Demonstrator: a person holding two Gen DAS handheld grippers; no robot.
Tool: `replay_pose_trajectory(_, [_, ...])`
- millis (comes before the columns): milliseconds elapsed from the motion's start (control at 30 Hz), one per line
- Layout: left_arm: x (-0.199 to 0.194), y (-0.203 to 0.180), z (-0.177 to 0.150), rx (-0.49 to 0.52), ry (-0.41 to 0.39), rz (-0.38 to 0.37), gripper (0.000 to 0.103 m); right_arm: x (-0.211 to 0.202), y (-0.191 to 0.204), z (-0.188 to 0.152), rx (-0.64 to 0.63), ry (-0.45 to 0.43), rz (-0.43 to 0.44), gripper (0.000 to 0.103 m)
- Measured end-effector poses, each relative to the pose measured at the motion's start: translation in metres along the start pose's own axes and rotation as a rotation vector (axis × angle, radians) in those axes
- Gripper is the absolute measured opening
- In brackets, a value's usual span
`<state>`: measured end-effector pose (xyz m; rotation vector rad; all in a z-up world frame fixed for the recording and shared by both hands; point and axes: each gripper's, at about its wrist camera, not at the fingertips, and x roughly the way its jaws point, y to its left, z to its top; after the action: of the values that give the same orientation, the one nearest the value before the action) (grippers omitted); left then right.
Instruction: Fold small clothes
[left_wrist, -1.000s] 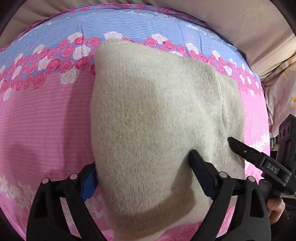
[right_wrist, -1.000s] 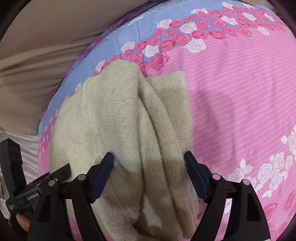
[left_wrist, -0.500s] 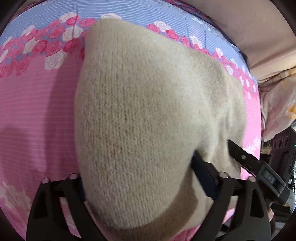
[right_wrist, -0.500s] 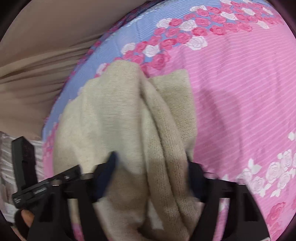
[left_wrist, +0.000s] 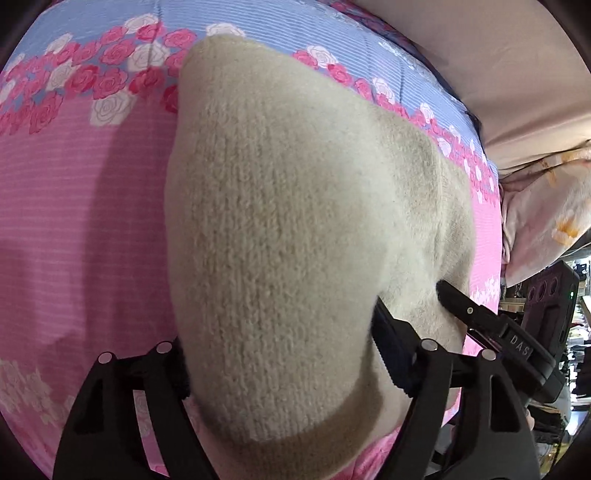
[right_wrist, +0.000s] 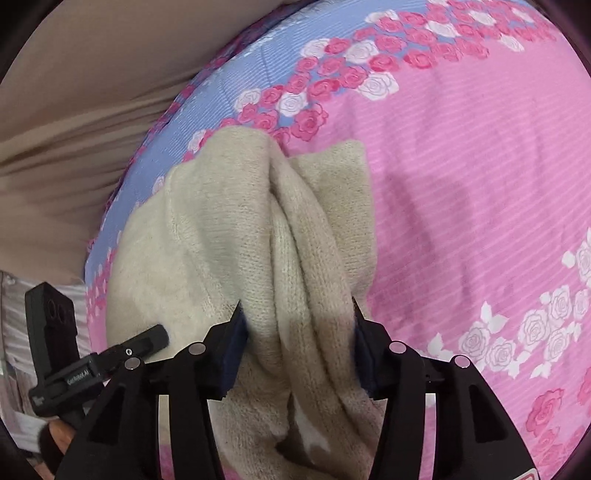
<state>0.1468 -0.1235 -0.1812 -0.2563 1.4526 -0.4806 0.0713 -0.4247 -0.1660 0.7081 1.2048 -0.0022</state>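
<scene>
A beige knit garment (left_wrist: 280, 229) lies folded on a pink and blue rose-print bed cover (left_wrist: 74, 221). My left gripper (left_wrist: 280, 354) straddles its near bulging fold, with the knit filling the gap between the fingers. In the right wrist view the garment (right_wrist: 229, 236) shows bunched pleats, and my right gripper (right_wrist: 297, 339) has closed in on that bunched edge. Each gripper shows in the other's view: the right one at the garment's right edge (left_wrist: 480, 317) and the left one at its left edge (right_wrist: 110, 354).
The bed cover (right_wrist: 461, 184) stretches wide to the right of the garment. A tan sheet (right_wrist: 74, 110) lies beyond the cover's blue border. A pale floral pillow or bundle (left_wrist: 546, 221) sits off the bed's far right side.
Both grippers have pushed further into the garment. The right fingers have narrowed onto the bunched folds. The left fold has bulged up between the left fingers.
</scene>
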Motion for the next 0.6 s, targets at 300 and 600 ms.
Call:
replay_pose_trajectory(300, [-0.062,-0.045,0.001,0.114,-0.077,-0.145,0.047,-0.076,0.052,-0.009,-0.122,-0.157,-0.033,0.031])
replay_pose_trajectory(600, [-0.173,-0.109,-0.028,0.328,-0.249,-0.219,0.047,-0.195,0.098,-0.032,-0.206,-0.384,0.003,0.031])
